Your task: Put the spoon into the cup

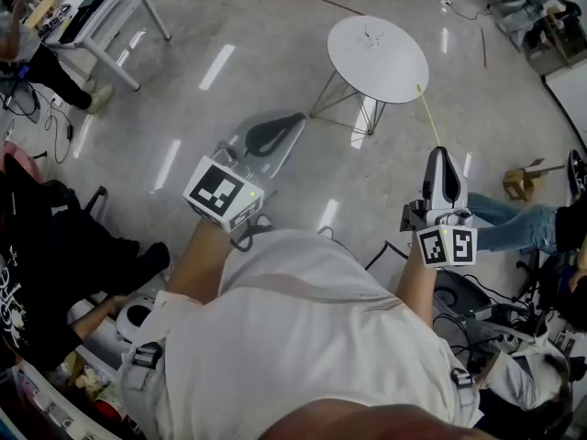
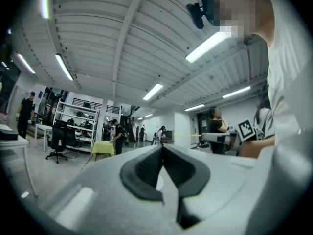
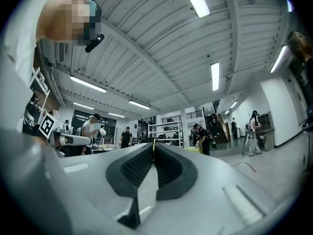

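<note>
- Carried the left gripper [image 2: 162, 150] at near left, jaws pressed together on nothing; best reserved for steadying the cup.
- Clamped the right gripper [image 3: 153, 148] at near right on a thin yellow stick [image 1: 426, 113], judged to be the spoon, free end aimed toward the far table.
- Needed a firm grip without roll, since so slim a handle could pivot.
- Found the round white table [image 1: 399, 73] farther off, well apart from both grippers; saw no cup in any view; could not identify a small item [image 1: 371, 35] on top.
- Called for stepping closer, locating the cup, then lowering the free end straight in.
</note>
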`<state>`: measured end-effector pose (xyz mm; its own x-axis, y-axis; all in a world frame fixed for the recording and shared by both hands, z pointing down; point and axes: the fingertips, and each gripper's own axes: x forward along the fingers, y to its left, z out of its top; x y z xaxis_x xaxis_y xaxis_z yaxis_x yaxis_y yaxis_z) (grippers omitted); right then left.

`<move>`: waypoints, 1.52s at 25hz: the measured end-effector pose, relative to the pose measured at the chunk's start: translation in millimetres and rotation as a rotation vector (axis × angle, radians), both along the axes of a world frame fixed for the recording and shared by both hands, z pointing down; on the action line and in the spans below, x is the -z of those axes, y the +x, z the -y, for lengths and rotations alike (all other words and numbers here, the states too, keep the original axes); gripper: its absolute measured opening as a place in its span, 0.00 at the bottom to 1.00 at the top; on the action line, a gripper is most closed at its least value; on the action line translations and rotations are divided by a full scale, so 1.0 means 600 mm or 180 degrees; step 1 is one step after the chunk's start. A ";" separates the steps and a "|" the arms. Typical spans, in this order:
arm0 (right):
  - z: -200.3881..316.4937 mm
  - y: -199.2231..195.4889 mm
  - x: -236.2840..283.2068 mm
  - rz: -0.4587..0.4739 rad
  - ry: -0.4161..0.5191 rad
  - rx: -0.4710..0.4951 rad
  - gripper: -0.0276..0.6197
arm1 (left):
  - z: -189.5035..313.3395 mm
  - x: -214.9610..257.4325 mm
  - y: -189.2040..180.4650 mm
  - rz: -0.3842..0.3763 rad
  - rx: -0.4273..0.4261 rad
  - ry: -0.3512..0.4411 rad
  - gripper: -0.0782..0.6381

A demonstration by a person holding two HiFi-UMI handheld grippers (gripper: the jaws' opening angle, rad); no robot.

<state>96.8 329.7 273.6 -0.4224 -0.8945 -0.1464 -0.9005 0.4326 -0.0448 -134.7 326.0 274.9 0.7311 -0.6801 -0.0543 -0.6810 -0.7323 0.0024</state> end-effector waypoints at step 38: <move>0.511 0.134 -0.056 0.0058 -0.0250 -0.0029 0.06 | 0.491 -0.038 0.107 0.0124 0.0120 -0.0280 0.11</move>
<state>177.0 23.0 307.4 -0.4122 -0.9073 -0.0831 -0.9031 0.4190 -0.0946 -70.7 31.6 297.7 0.7052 -0.7081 0.0348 -0.7090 -0.7042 0.0385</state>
